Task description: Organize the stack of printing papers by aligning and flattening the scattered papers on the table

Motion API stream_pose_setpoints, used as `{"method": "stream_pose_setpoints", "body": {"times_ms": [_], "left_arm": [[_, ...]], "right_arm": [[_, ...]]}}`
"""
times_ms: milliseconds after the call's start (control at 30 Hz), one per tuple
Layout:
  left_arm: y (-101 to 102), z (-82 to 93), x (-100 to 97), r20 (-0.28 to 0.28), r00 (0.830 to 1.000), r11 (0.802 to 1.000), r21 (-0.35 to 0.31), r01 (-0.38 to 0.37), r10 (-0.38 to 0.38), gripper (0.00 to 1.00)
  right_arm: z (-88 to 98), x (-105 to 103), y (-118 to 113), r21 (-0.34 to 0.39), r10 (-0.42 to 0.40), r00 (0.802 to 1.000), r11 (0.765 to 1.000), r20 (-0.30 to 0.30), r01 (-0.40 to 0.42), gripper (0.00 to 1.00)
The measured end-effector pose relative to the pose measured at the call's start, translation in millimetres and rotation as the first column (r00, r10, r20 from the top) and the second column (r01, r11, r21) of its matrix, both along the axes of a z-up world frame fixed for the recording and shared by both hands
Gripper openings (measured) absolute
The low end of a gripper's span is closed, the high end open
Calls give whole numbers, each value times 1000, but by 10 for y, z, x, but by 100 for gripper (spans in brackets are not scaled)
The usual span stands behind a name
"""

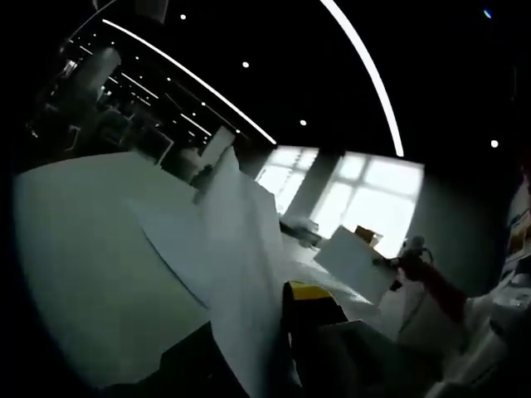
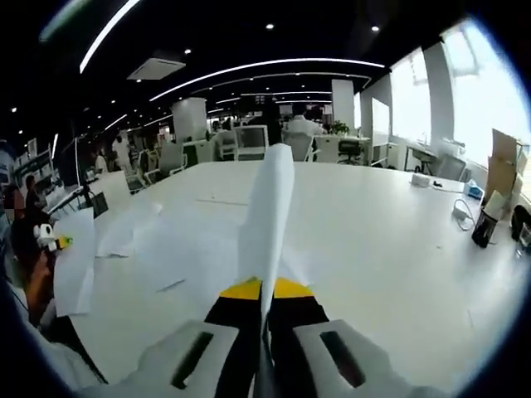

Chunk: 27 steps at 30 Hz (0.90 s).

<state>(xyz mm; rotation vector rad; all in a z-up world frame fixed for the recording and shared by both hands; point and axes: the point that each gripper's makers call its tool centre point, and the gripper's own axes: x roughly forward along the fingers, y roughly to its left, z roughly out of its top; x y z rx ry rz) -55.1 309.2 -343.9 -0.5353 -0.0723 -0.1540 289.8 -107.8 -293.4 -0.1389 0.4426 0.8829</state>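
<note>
In the left gripper view a white sheet (image 1: 241, 249) stands up from between my left gripper's jaws (image 1: 278, 305), which are shut on its lower edge; one yellow jaw tip shows beside it. Farther right my right gripper (image 1: 409, 260) holds another white sheet (image 1: 355, 264) above the table. In the right gripper view that sheet (image 2: 270, 207) rises edge-on from my right gripper (image 2: 264, 292), shut on it between yellow-tipped jaws. At the left edge my left gripper (image 2: 47, 240) holds its sheet (image 2: 76, 264). More loose sheets (image 2: 124, 228) lie flat on the white table (image 2: 373, 249).
A dark cup (image 2: 484, 225), a small white box (image 2: 419, 180) and cardboard boxes (image 2: 502, 166) stand along the table's right side near the windows. Chairs, desks and seated people (image 2: 299, 124) are beyond the far edge. Another flat sheet (image 1: 170, 236) lies on the table (image 1: 75, 249).
</note>
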Motion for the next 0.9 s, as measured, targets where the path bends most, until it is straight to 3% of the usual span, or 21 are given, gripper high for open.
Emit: {"method": "stream_pose_setpoints", "body": {"times_ms": [500,900], "left_arm": [[-9,-7,-2,-1,1000,1000,-9,-7,7,6],[8,-7,-2,0,1000,1000,-11,-9,9,6]], "right_arm": [[194,-300,285,28,81,996,996,29,-82,0],[360,-667,650,46,195,979,979,64,-198,0]]}}
